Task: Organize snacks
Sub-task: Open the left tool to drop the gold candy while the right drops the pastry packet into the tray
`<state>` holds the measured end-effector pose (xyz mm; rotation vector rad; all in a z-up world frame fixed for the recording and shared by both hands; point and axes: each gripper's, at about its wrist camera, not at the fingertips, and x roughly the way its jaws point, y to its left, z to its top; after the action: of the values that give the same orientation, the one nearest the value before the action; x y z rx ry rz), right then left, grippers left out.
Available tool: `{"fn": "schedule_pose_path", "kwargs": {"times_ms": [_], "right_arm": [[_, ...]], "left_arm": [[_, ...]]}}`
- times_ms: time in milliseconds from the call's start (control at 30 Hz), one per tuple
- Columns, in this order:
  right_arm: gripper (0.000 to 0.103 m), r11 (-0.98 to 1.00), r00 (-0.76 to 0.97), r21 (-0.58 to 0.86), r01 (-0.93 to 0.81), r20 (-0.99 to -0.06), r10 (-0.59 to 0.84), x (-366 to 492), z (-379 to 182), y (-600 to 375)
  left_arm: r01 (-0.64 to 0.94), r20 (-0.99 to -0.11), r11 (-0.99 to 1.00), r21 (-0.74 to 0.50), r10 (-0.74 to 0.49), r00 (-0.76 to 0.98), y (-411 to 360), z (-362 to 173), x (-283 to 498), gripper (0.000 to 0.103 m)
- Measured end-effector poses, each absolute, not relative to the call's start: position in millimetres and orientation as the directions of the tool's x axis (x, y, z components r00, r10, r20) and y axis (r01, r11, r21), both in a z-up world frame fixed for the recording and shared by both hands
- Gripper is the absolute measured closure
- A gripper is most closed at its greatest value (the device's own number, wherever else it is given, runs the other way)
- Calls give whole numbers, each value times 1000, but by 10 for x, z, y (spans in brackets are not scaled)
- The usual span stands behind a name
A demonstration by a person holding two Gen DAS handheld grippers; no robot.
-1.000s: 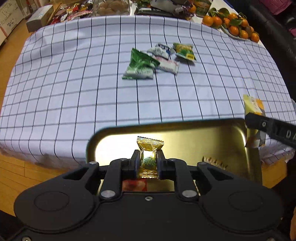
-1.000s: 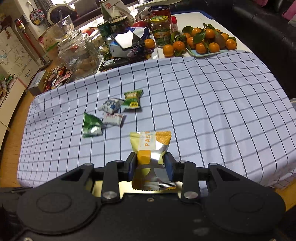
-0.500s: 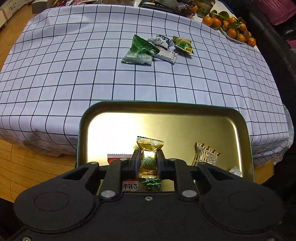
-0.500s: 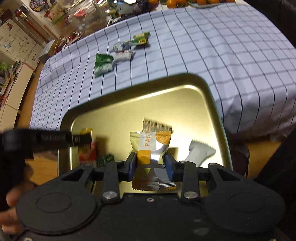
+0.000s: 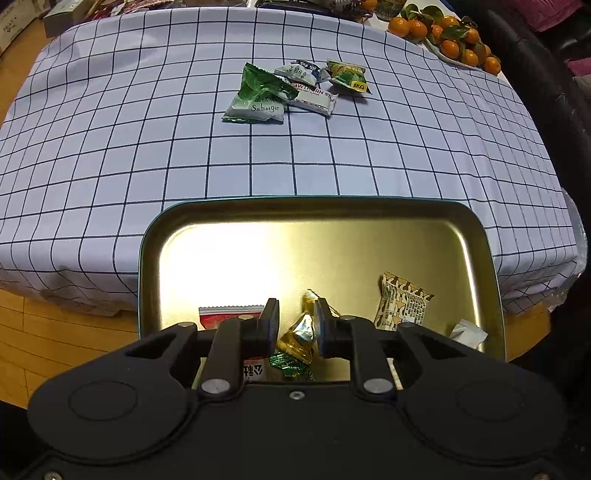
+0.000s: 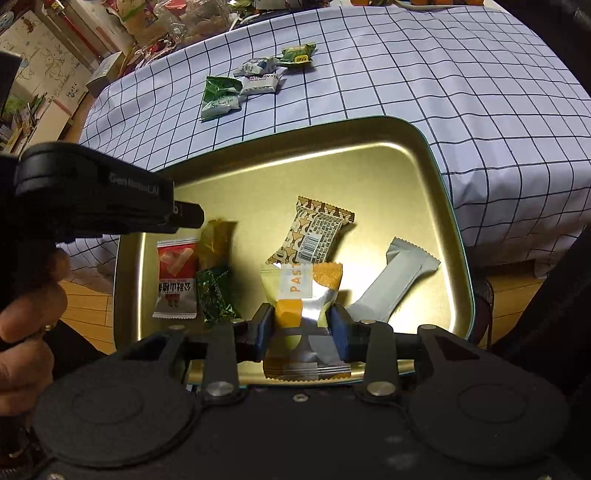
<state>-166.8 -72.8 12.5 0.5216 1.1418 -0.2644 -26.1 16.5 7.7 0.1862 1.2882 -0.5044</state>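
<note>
A gold metal tray (image 5: 332,201) with a teal rim sits at the near table edge. My left gripper (image 5: 295,319) hangs over its near left part. Its jaws are opening, and a gold-wrapped candy (image 5: 299,332) tilts loose between them, clear of the left pad. In the right wrist view that candy (image 6: 216,240) is a blur under the left gripper (image 6: 192,216). My right gripper (image 6: 303,326) is low over the tray (image 6: 436,173). Its jaws are opening, but the pads still touch a yellow, orange and silver pastry packet (image 6: 303,295).
In the tray lie a red packet (image 6: 175,280), a green candy (image 6: 216,295), a brown patterned packet (image 6: 314,236) and a silver bar (image 6: 399,284). Several packets (image 5: 258,96) lie on the checked cloth (image 5: 110,129). Mandarins (image 5: 447,33) sit far right. A hand (image 6: 26,321) is at left.
The left jaws have parted and the gold candy has tipped over and sunk. The right gripper came back from over the cloth to low over the tray, still carrying the pastry packet.
</note>
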Motion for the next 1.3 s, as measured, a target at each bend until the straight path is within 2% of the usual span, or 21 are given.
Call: {"fn": "schedule_pose_path", "kwargs": {"times_ms": [967, 1300], "right_arm": [[64, 850, 252, 175, 497, -966, 52, -1448, 63, -925], [64, 857, 184, 158, 490, -980, 76, -1143, 114, -1258]], "left_arm": [[407, -982, 913, -37, -109, 155, 210, -53, -174, 74], [429, -979, 903, 3, -85, 186, 177, 166, -5, 71]]}}
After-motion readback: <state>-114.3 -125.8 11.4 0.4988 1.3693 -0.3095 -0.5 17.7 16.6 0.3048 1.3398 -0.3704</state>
